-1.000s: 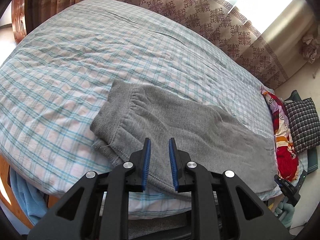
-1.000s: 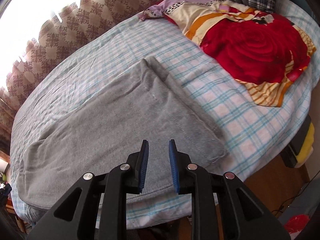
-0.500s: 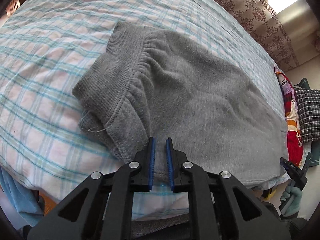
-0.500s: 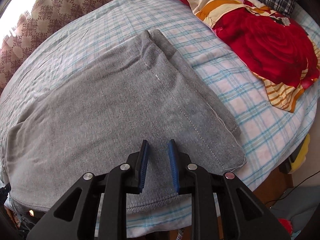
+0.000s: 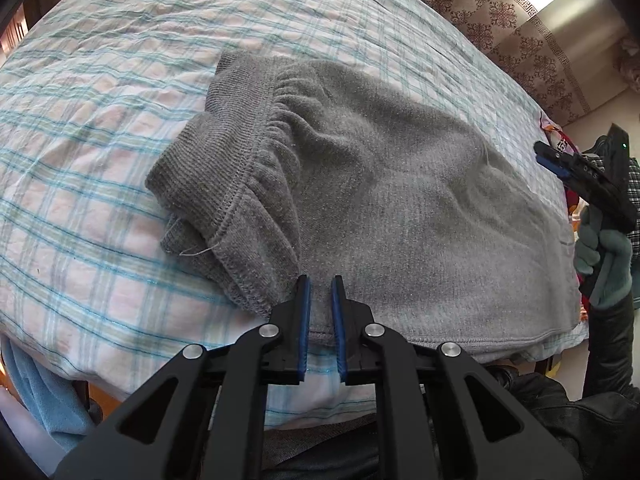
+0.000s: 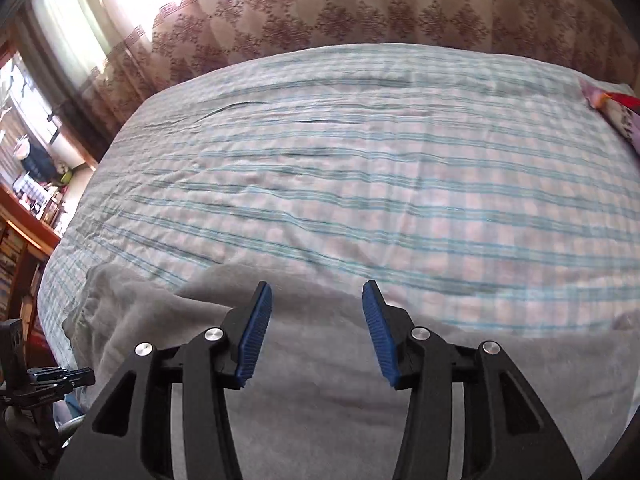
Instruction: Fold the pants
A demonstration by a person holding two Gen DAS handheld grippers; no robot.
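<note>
Plaid bedsheet (image 5: 100, 128), unlabelled grey pants (image 5: 400, 200)

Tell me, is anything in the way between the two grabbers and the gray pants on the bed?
Nothing visible is. The left gripper sits right at the near edge of the gray pants, jaws nearly together. The right gripper hangs over the gray pants, jaws wide apart. Only the plaid bedsheet lies around them.

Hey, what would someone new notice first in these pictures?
The grey knitted pants sprawl across the blue-and-pink checked bedsheet, ribbed waistband nearest the left gripper. That gripper's jaws are nearly closed at the near hem. The right gripper is wide open above the fabric.
</note>
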